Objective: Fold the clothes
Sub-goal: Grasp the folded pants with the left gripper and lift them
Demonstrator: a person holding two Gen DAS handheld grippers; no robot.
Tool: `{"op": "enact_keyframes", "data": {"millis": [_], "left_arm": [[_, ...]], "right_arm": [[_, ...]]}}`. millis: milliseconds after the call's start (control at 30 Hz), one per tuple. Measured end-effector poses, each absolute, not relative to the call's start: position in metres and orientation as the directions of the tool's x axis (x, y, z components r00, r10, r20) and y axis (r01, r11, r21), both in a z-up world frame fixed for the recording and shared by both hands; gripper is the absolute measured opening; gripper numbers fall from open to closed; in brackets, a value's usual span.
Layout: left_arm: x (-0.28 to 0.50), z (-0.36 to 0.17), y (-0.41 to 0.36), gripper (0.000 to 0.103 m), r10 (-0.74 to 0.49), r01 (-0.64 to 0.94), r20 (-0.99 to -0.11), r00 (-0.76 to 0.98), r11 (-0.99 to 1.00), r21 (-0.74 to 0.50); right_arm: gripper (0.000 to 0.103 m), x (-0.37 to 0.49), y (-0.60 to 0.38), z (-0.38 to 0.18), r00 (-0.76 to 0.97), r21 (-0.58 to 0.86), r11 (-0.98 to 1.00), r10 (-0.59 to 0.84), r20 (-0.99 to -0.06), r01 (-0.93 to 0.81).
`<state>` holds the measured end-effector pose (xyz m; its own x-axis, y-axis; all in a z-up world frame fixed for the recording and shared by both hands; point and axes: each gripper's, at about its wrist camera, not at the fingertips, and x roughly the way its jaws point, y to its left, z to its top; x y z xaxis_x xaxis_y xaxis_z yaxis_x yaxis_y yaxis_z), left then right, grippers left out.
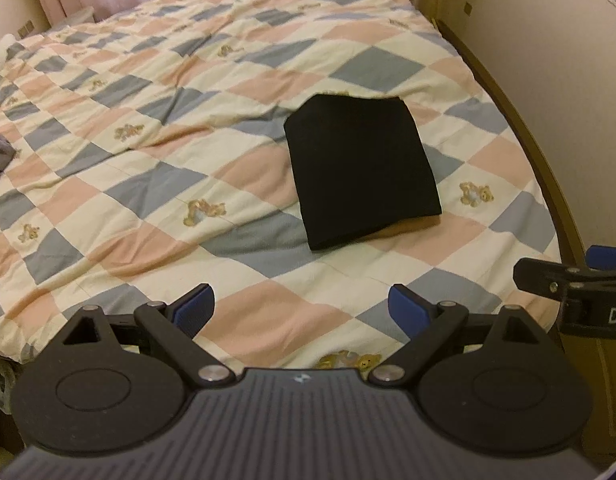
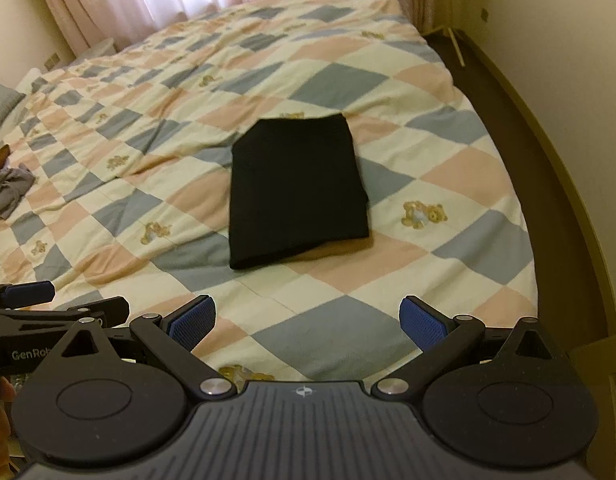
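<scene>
- Left wrist view: left gripper [image 1: 302,300] hovering with jaws spread, empty; folded black garment [image 1: 359,168] lying ahead, slightly rightward, on the patchwork quilt [image 1: 148,184].
- Right wrist view: right gripper [image 2: 308,316] likewise gaping, holding nothing; garment's long axis running away from it, dead ahead, so seeming nearer.

The folded garment [image 1: 359,168] is plain black; the quilt [image 1: 148,184] shows cream, pink and grey-blue diamonds with bears.
</scene>
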<state>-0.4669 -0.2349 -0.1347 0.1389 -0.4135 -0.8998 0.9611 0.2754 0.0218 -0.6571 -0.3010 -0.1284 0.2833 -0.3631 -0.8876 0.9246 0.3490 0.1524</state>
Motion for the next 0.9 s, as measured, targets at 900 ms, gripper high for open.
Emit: {"op": "enact_keyframes", "data": {"millis": [900], "left_arm": [[-0.295,-0.320,-0.439,0.094,-0.296,0.899,-0.892,-0.342,0.174,-0.403]], "right_arm": [[0.101,-0.629,-0.427,-0.274,0.141,0.134,0.046,-0.237,-0.961,0.990]]}}
